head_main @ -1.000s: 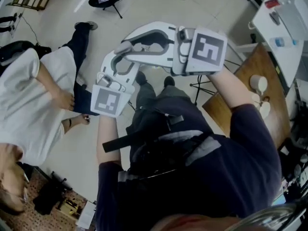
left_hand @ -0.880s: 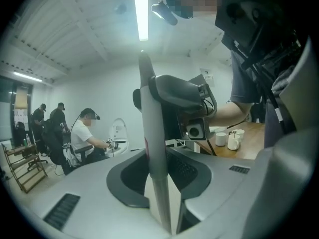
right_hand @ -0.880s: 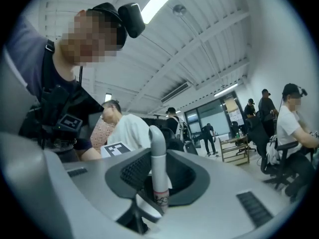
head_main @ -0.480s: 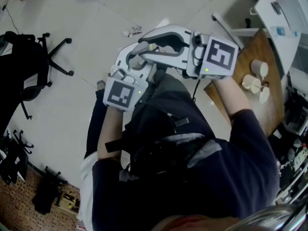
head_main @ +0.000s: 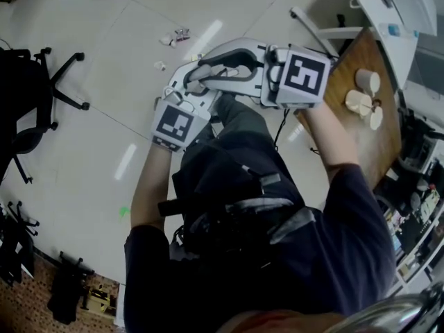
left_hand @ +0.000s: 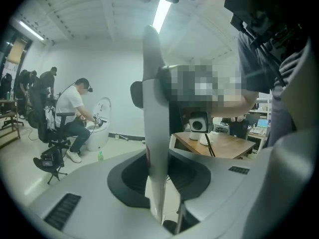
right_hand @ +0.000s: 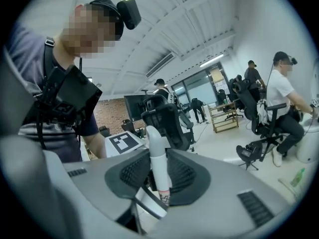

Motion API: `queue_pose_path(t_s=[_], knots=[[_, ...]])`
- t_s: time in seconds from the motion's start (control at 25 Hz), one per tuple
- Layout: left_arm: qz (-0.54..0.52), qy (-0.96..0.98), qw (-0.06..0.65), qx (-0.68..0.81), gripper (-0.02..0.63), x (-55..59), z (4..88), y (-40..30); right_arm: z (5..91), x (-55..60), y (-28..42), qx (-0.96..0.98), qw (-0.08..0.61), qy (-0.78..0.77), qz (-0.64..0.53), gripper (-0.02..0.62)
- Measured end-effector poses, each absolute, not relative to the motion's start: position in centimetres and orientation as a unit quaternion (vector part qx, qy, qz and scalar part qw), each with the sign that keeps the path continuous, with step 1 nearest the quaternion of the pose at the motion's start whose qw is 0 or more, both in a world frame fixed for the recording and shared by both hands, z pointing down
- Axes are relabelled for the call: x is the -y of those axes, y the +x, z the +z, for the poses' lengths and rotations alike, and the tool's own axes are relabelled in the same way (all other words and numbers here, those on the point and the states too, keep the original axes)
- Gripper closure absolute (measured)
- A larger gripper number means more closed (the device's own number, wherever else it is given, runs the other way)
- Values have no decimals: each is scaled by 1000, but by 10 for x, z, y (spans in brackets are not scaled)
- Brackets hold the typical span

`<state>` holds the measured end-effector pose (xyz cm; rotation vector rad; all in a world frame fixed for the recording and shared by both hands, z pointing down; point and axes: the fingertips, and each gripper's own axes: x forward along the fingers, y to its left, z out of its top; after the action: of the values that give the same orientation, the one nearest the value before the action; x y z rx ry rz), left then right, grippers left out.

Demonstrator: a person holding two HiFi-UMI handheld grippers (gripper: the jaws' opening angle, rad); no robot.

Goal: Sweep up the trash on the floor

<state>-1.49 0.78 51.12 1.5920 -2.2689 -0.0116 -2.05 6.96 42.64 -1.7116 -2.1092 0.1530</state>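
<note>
From above, the left gripper and right gripper are close together in front of the person's dark-clad chest, with their marker cubes facing up. Beyond them, trash lies scattered on the pale floor. A black chair stands at left. A wooden table with cups stands at right.

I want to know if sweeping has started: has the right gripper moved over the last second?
Yes. In the head view the right gripper has shifted toward the wooden table; its marker cube now nearly meets the table's edge.
</note>
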Motion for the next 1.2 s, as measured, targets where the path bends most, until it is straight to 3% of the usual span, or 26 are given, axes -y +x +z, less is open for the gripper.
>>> queue_pose_path(t_s=[0.6, 1.2], knots=[[0, 497, 212, 842, 522, 30, 533, -6, 445, -17, -3, 708, 224, -664, 88, 466], [-20, 353, 239, 904, 528, 43, 613, -40, 526, -15, -20, 645, 296, -704, 29, 460]])
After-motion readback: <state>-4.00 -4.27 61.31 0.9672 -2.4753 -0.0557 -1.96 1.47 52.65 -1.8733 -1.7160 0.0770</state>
